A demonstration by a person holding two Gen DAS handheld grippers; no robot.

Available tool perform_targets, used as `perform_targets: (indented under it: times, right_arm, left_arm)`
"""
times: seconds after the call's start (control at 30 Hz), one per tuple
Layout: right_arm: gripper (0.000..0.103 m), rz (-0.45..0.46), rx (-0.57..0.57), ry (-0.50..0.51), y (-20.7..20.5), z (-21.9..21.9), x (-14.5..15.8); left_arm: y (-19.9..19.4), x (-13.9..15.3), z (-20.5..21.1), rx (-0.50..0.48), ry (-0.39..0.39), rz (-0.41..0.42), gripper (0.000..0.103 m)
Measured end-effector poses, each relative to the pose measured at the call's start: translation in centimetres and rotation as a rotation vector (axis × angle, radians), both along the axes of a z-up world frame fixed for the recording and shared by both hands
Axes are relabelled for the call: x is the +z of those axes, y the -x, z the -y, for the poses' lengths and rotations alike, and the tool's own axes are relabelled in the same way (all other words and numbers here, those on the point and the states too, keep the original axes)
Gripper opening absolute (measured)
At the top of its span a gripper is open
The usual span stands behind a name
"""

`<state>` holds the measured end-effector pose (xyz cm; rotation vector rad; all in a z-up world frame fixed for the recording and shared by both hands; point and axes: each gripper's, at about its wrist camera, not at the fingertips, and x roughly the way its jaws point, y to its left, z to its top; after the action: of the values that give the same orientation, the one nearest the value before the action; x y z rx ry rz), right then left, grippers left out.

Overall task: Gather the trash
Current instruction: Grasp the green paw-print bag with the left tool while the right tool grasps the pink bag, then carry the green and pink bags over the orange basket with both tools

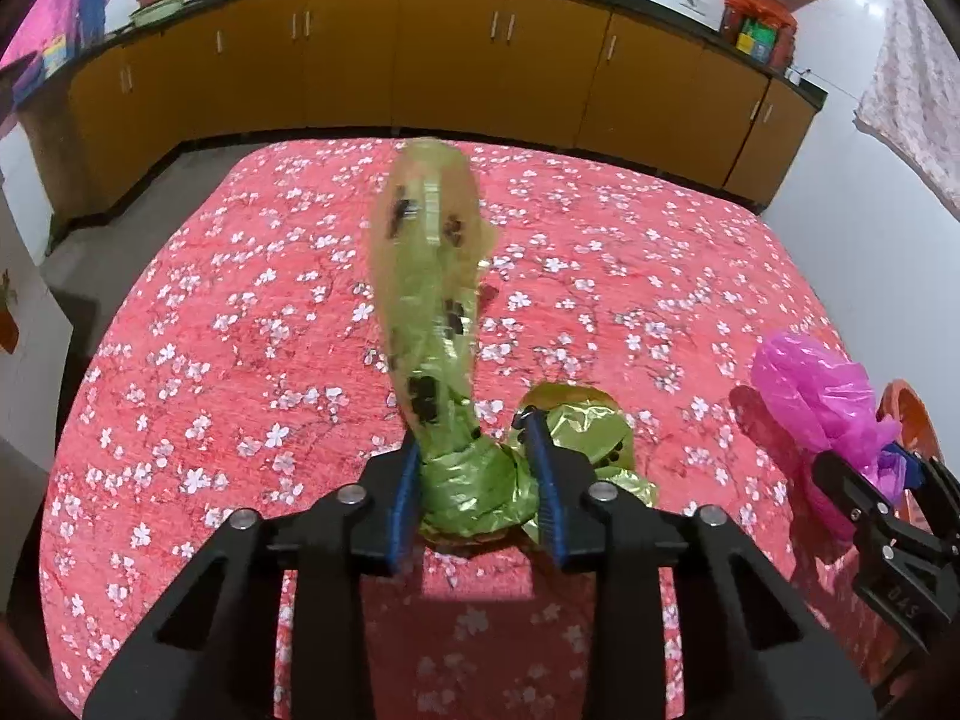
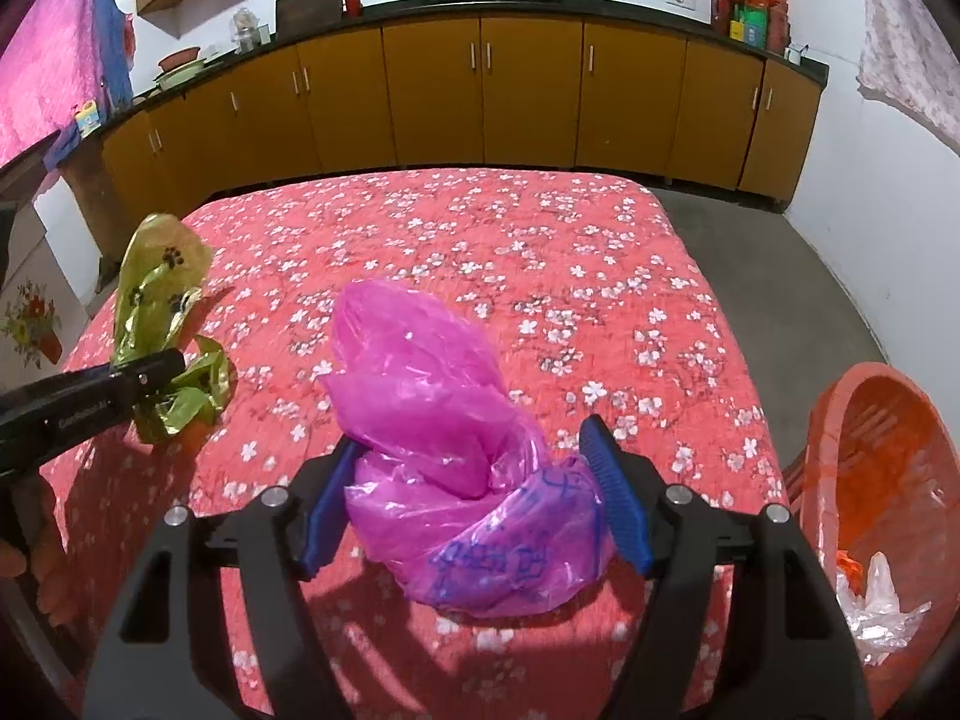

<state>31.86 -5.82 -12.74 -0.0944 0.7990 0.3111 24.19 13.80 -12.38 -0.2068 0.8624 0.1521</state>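
Note:
A green plastic bag (image 1: 432,300) with black paw prints rises from between the blue pads of my left gripper (image 1: 471,438), which is shut on its bunched lower end. More green plastic (image 1: 576,432) bulges to the right of the jaws. The right wrist view shows the same green bag (image 2: 159,294) in the left gripper (image 2: 162,378), off the bed at the left. My right gripper (image 2: 471,438) is shut on a crumpled pink plastic bag (image 2: 432,396) with blue print. The left wrist view has this pink bag (image 1: 810,384) in the right gripper (image 1: 882,480) at the far right.
Both grippers hover over a bed with a red floral cover (image 2: 540,240). An orange basket (image 2: 870,420) stands at the bed's right side with clear plastic scraps (image 2: 876,600) in it. Yellow cabinets (image 2: 528,96) line the far wall, with grey floor (image 2: 780,276) between them and the bed.

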Motion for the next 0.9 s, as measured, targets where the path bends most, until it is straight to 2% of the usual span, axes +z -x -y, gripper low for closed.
perform_targets:
  times: [0.37,0.53,0.9]
  right_arm:
    - [0.062,0.036,-0.034,-0.050,2.3,2.1,2.0]
    - [0.059,0.053,-0.053,-0.083,3.6,3.6,3.2]
    - [0.059,0.140,-0.121,-0.131,6.9,7.9,7.0]
  left_arm:
    - [2.1,3.4,1.8,-0.081,-0.018,0.081,0.025]
    - [3.2,5.0,3.1,-0.115,-0.020,0.113,0.025]
    - [4.3,7.1,7.4,-0.205,-0.016,0.158,0.025]
